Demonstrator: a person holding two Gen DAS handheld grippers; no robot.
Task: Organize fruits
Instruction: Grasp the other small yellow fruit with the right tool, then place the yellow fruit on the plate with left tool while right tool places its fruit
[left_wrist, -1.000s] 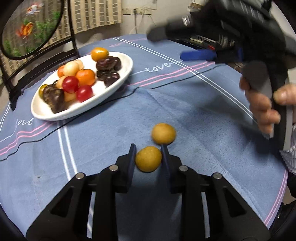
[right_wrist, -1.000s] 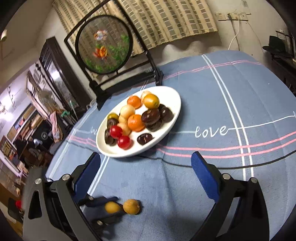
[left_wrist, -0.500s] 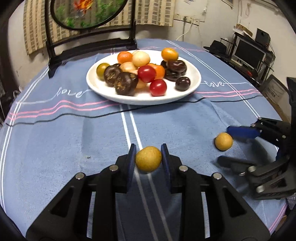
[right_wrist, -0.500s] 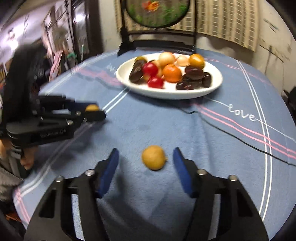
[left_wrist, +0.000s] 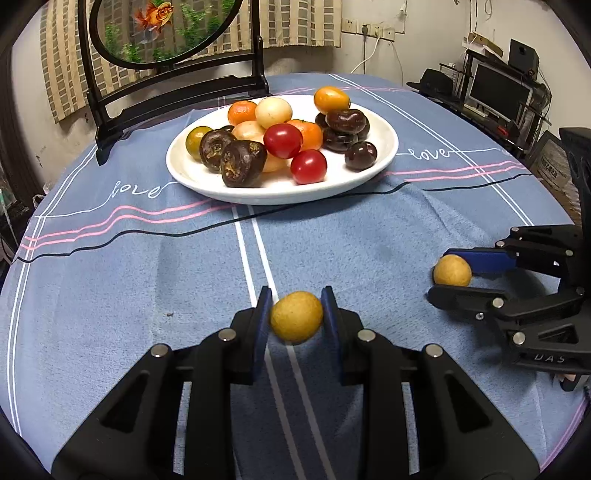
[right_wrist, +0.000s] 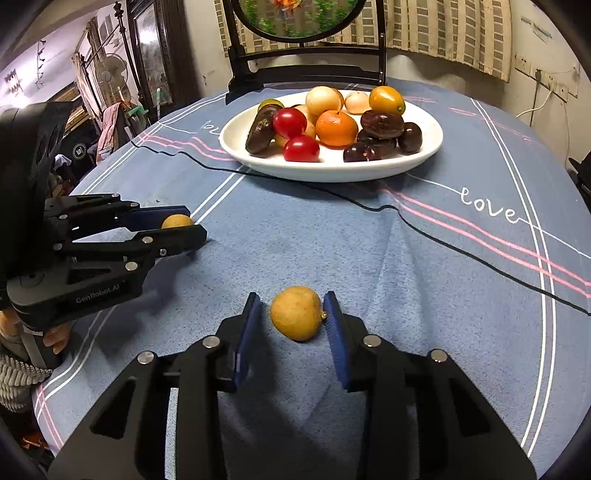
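My left gripper (left_wrist: 296, 314) is shut on a round yellow fruit (left_wrist: 296, 316) just above the blue tablecloth; the right wrist view shows this gripper (right_wrist: 186, 226) and its fruit (right_wrist: 176, 221) at the left. My right gripper (right_wrist: 293, 314) has a second yellow fruit (right_wrist: 295, 318) lying on the cloth between its blue pads. Its jaws are closing: the right pad touches the fruit's stem end and a thin gap shows at the left pad. Seen from the left wrist view, that gripper (left_wrist: 439, 276) and fruit (left_wrist: 452, 271) are at the right. Further back, a white plate (left_wrist: 280, 195) holds several mixed fruits.
A black stand carrying a round goldfish screen (left_wrist: 162, 33) rises behind the plate (right_wrist: 332, 173). Beyond the table's right edge is a desk with a monitor (left_wrist: 498, 88). Furniture and a fan (right_wrist: 107, 74) stand past the left edge. A hand (right_wrist: 55, 339) grips the left tool.
The right gripper came down around the second yellow fruit and its jaws narrowed from wide to close beside it. The left gripper, still holding its fruit, swung to face the plate.
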